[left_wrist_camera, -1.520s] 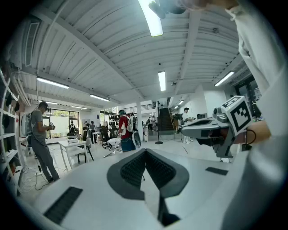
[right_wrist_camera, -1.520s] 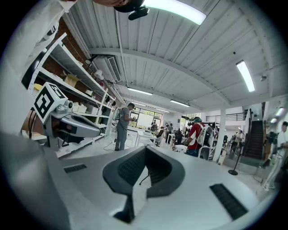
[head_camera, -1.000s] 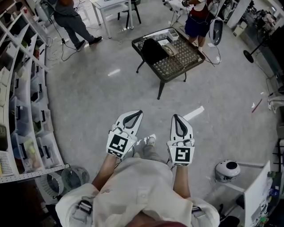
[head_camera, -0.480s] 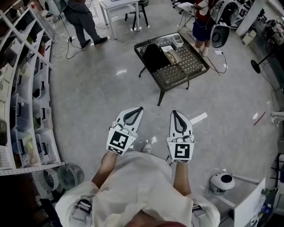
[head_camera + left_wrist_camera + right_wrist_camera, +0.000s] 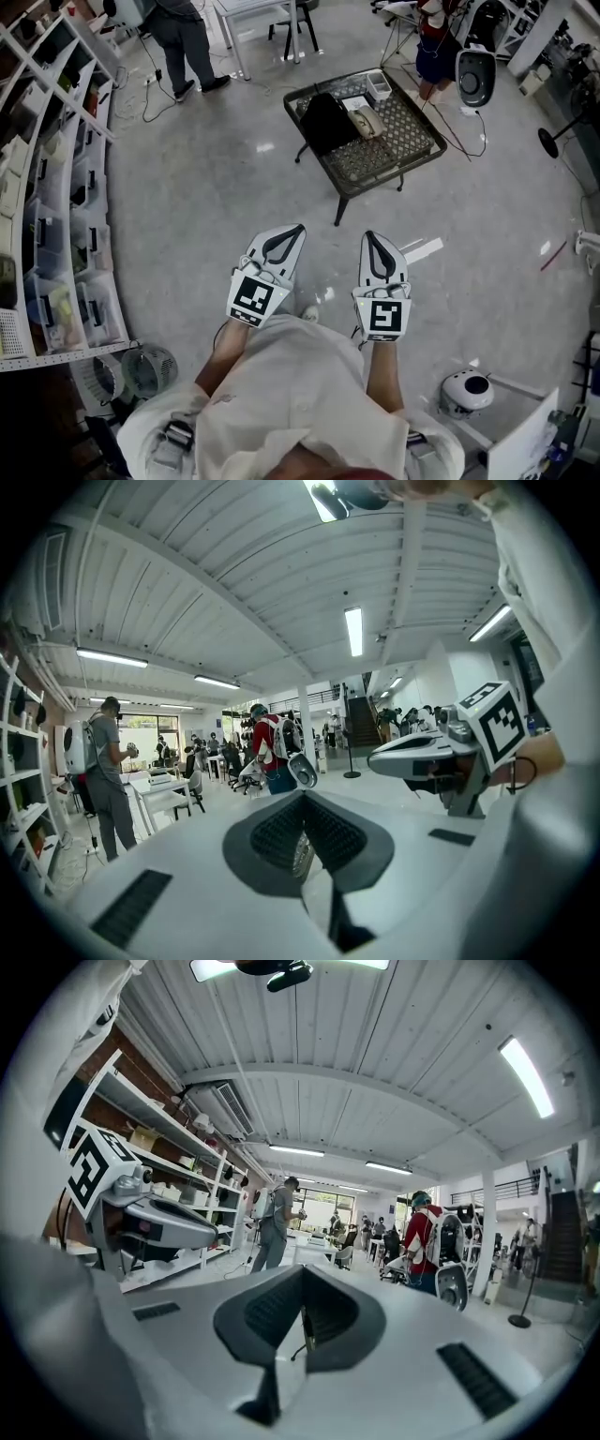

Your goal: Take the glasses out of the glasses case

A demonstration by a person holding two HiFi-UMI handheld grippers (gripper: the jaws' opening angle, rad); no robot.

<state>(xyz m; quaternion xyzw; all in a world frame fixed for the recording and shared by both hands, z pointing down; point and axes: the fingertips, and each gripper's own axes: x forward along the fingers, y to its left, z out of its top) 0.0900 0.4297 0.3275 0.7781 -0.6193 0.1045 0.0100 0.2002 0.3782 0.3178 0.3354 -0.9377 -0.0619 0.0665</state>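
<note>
Left hand-held gripper (image 5: 292, 234): held low in front of the body, jaws pressed together, nothing between them.
Right hand-held gripper (image 5: 369, 240): just right of the left one, likewise closed and empty.
Desk (image 5: 370, 155): dark, mesh-topped, standing far across the floor, well apart from both grippers.
Glasses case (image 5: 367, 122): the tan oblong item near the middle of the desk, judged to be the case. Whether its lid is open is too small to tell, and no glasses are visible.
Neighbouring items: a black object (image 5: 325, 120) just left of the case and a small white tray (image 5: 380, 87) at the far edge.
Step in hand: approach. The task proper is not yet begun.
Method: bring the case within reach and part the jaws before contact. Steady the base with one gripper while the other raises the lid, lest the case slide on the mesh.
</note>
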